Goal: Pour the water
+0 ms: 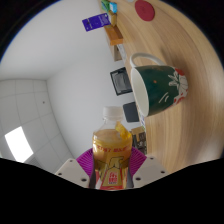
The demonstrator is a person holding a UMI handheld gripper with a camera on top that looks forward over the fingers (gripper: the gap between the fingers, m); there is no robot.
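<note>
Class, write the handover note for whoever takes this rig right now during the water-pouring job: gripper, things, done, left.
Gripper: shut on the bottle, its pads pressing both sides at the label.
Bottle: white cap on, yellow label, held with its cap toward the green mug.
Green mug: on the wooden table, just beyond the bottle; its opening faces the bottle.
Done: bottle picked up and brought near the mug.
Left: no water seen flowing; the pour into the mug appears not yet done.

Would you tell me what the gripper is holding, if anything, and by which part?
The gripper holds a plastic bottle of yellowish drink by its labelled body, below the white cap, with a pad on either side.
</note>
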